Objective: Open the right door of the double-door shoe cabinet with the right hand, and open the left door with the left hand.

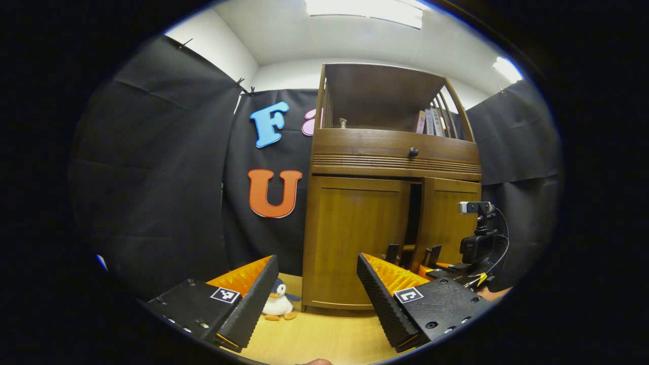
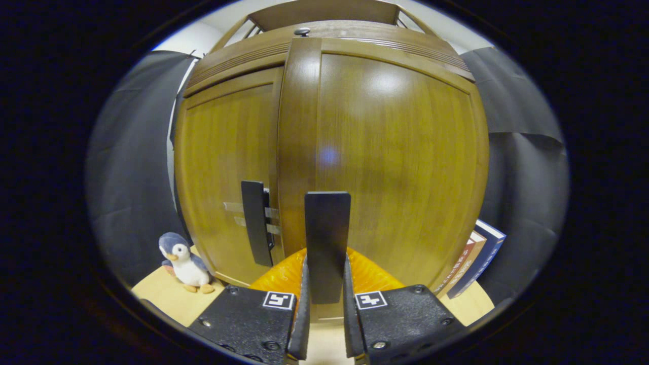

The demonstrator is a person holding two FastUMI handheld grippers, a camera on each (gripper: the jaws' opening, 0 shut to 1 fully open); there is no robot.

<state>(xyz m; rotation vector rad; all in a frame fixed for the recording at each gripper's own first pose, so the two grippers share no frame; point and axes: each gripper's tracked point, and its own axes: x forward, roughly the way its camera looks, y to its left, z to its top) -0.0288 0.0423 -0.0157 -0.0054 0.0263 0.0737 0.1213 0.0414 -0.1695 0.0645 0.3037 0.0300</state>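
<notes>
A: Brown wood: shoe cabinet (image 1: 390, 203), left gripper view, standing at one o'clock. Its left door (image 1: 352, 238) is flush; its right door (image 1: 448, 223) is ajar, with a dark gap between them. Left gripper (image 1: 317, 284) spread wide, holding nothing. Writing?

B: None readable. The square markers on the fingers are patterns only; the spines of the books (image 1: 431, 121) on the top shelf are too small to read. Right gripper (image 1: 459, 258) at four o'clock, partly cut off. Penguin toy (image 1: 278, 304) at six, half hidden by a finger.

A: Right gripper view?

B: Right gripper (image 2: 325, 284) clamped on the right door's handle (image 2: 327, 243), at six. Left door's handle (image 2: 257, 228) at seven. Penguin toy (image 2: 183, 263) at eight. Books (image 2: 476, 258) at four, titles illegible.
</notes>
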